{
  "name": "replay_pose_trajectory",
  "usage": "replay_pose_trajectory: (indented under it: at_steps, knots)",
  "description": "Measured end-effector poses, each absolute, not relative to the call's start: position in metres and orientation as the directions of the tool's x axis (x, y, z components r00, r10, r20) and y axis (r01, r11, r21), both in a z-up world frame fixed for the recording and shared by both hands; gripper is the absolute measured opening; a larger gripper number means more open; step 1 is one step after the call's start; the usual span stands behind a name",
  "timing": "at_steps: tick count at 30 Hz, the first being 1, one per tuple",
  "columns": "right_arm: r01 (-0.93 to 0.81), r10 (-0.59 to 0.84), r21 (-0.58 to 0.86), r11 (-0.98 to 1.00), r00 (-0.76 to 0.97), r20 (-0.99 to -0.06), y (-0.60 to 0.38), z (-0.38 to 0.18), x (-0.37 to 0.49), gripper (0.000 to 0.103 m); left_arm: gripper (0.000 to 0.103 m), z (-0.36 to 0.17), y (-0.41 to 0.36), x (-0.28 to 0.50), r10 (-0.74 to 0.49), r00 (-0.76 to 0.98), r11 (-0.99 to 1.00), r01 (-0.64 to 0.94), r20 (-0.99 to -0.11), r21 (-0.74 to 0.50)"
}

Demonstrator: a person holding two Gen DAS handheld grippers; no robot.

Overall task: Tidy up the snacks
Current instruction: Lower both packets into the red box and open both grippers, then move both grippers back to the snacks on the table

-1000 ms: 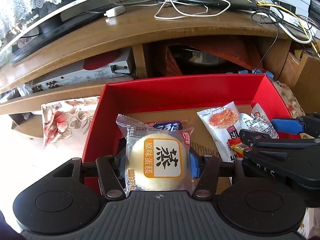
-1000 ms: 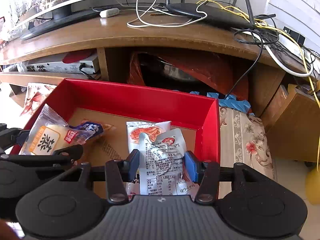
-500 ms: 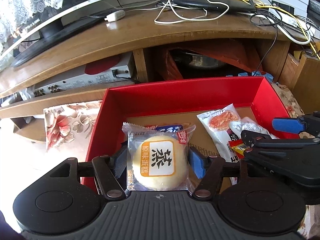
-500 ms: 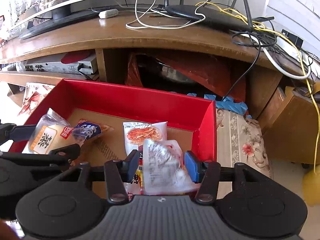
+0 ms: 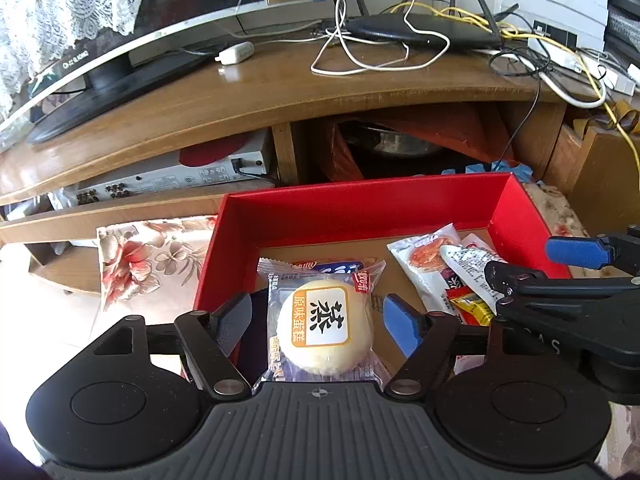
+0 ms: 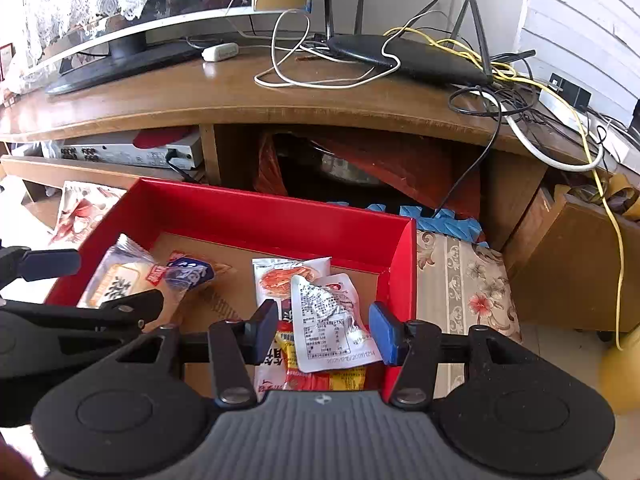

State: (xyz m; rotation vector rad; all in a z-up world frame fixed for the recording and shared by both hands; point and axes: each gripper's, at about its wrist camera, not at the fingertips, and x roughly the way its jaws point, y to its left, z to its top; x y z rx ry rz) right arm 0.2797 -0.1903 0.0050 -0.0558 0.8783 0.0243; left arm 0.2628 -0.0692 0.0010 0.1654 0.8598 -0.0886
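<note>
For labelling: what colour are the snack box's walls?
Red box, cardboard-brown floor; clearest in the left wrist view.

A bright red box with a plain brown cardboard floor holds a pale yellow cake in a clear wrapper bearing an orange-and-white label with black characters, a blue-and-white packet and white sachets printed with orange-red food. A white pouch with fine black print lies over red-and-yellow packets. Beige cloth patterned with red flowers surrounds the box, below a brown wooden stand strewn with white, black and yellow cables.
</note>
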Motion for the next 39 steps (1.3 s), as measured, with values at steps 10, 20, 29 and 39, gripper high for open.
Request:
replay_pose_trajectory:
  at_steps: [10,20,29,39]
  knots:
    - [-0.09,0.041,-0.021,0.996,0.636,-0.77,-0.179,0.015,0.258,0.049,0.084,0.011,-0.05,0.24,-0.032,0.649,0.986,0.146,-0.761,0.083]
    - [-0.159,0.093,-0.003,0.987,0.596,-0.798,-0.158,0.012,0.225,0.05,0.085,0.015,-0.018,0.208,-0.087,0.616,0.988,0.151,-0.783,0.009]
    - [-0.275,0.186,0.042,0.961,0.523,-0.832,-0.122,0.009,0.17,0.05,0.086,0.002,0.019,0.176,-0.086,0.558,0.991,0.136,-0.825,-0.011]
    - [-0.421,0.259,0.07,0.904,0.412,-0.873,-0.071,-0.007,0.11,0.053,0.087,0.005,0.048,0.157,-0.112,0.555,0.992,0.116,-0.824,-0.057]
